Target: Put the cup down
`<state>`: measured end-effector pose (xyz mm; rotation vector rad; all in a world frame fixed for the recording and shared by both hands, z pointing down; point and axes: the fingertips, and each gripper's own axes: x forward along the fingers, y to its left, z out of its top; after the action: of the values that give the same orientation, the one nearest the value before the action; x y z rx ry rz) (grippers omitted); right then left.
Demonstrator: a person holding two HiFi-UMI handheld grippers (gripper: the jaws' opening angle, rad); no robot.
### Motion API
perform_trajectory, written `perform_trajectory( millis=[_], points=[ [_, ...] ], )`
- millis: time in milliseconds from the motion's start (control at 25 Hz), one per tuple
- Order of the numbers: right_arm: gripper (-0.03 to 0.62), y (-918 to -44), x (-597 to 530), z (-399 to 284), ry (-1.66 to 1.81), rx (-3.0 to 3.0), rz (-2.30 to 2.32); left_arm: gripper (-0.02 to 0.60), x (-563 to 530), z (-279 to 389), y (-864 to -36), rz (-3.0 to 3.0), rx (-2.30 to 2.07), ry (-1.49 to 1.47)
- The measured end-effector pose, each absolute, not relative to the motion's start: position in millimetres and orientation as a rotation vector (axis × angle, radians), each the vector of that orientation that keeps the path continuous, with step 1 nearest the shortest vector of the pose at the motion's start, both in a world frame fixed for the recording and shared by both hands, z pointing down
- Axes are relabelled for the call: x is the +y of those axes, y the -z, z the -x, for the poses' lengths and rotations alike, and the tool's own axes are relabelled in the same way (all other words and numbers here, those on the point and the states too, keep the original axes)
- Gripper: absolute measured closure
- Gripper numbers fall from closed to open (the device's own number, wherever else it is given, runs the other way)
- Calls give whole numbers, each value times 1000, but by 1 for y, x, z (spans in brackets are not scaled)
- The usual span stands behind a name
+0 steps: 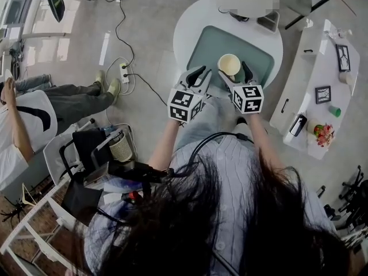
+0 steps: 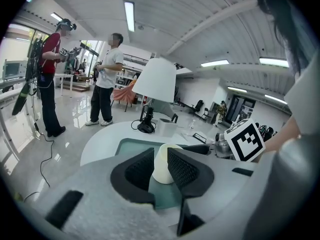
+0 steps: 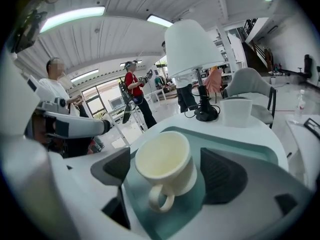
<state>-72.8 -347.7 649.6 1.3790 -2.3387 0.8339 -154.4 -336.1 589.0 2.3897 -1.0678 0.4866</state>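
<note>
A cream cup [image 1: 229, 64] with a handle stands on the teal mat [image 1: 207, 48] of a round white table [image 1: 190, 22]. My right gripper [image 1: 233, 72] is open around it. In the right gripper view the cup [image 3: 165, 166] sits between the jaws, close to the left pad and apart from the right pad, its handle towards the camera. My left gripper [image 1: 201, 75] hovers just left of the cup, at the table's near edge. In the left gripper view its jaws [image 2: 161, 156] stand a narrow gap apart with nothing in them, and the cup [image 2: 162, 164] shows beyond the gap.
A white lamp [image 3: 192, 49] with a black base and a white container [image 3: 236, 112] stand at the table's far side. A white sideboard [image 1: 322, 68] with small items is at the right. A cable and power strip [image 1: 123, 71] lie on the floor. People stand at the left.
</note>
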Motion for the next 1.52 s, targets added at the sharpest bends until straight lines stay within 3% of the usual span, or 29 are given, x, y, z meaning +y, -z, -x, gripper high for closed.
perform_trajectory(
  millis=[920,1200,1520],
  points=[
    [203,-566,-306,35,-853,-2523,-1260,489,-296,118,-560,-2374,-1220,-412],
    [303,-549,-280,24,-812,-2605,-1205,489,-276,116,-548,-2358,-1332,-403],
    [363,-527,-247,11,-761,-2687,-1151,488,-239,112,-525,-2293,-1461,-298]
  ],
)
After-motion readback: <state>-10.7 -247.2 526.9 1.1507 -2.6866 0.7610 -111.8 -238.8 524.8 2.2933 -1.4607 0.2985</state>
